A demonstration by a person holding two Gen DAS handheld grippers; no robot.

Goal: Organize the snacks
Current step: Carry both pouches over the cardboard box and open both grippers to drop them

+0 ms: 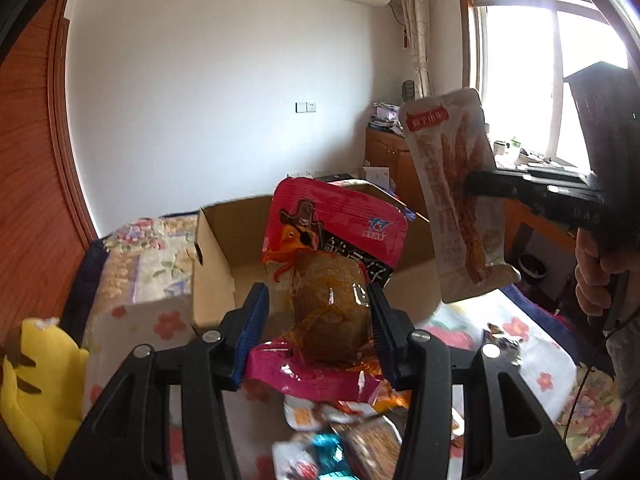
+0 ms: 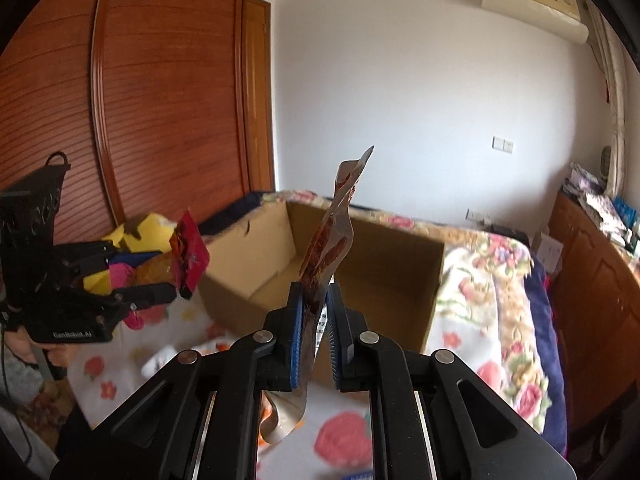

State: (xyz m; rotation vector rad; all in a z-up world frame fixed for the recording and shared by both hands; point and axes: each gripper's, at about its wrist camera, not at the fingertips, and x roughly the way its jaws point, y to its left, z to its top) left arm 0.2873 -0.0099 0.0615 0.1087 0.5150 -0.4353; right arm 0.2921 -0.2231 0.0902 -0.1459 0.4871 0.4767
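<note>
Between left gripper [image 1: 318,316] pads: red snack pack [image 1: 332,240]

We read "GenRobot.AI" in pale letters on the black body of the left gripper [image 2: 160,294], left of the cardboard box [image 2: 384,280]. Print on the pink snack packet [image 1: 336,220] and pale snack pouch [image 1: 452,184] is too blurred to read.

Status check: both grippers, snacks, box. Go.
Left gripper shut on bulky pink-and-clear snack pack. Right gripper shut on flat white-and-orange stick-snack pouch. Open brown cardboard box ahead on floral bedspread, nothing blocking it.
</note>
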